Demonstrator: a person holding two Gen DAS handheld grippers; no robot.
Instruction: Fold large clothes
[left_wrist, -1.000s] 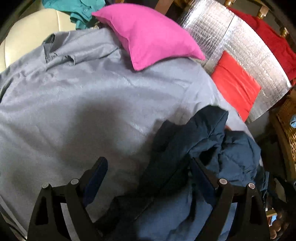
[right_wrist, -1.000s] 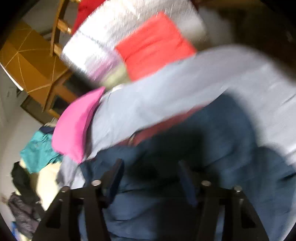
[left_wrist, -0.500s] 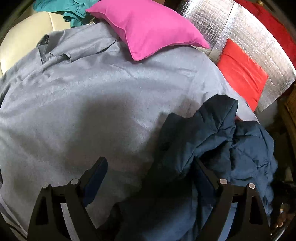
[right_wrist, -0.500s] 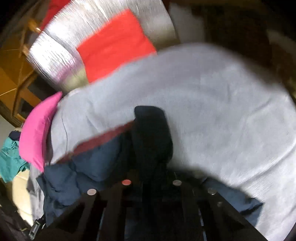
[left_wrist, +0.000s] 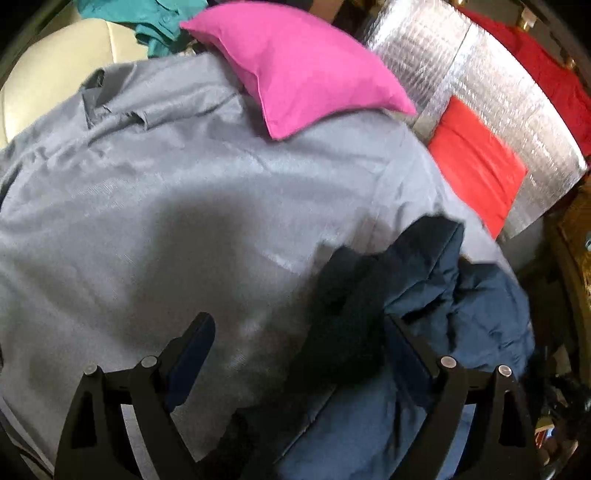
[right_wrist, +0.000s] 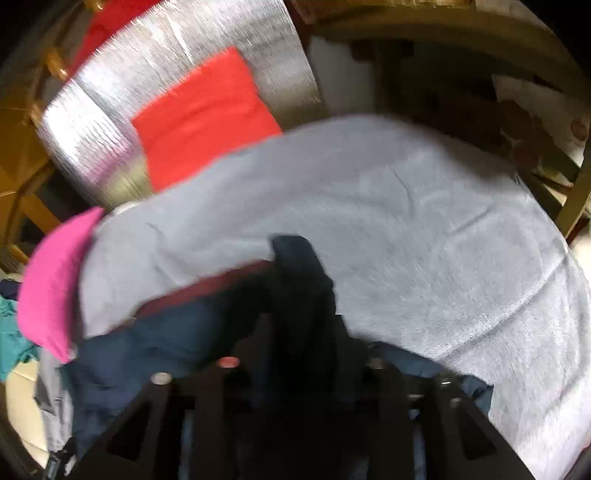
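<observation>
Right tool (right_wrist: 301, 354), its jaws just opening, has dark blue puffy jacket (right_wrist: 295, 288) cloth between them; left tool (left_wrist: 299, 343) gapes wide.

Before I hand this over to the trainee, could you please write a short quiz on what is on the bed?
1. True or false: the pink cushion rests on the far edge of the grey cloth.
2. The crumpled jacket lying on the grey cloth is: A navy, B yellow, C white.
3. Fill in: the fingers of the left gripper stand wide ____ .

Key: 1 true; 2 A; 3 open.
</observation>
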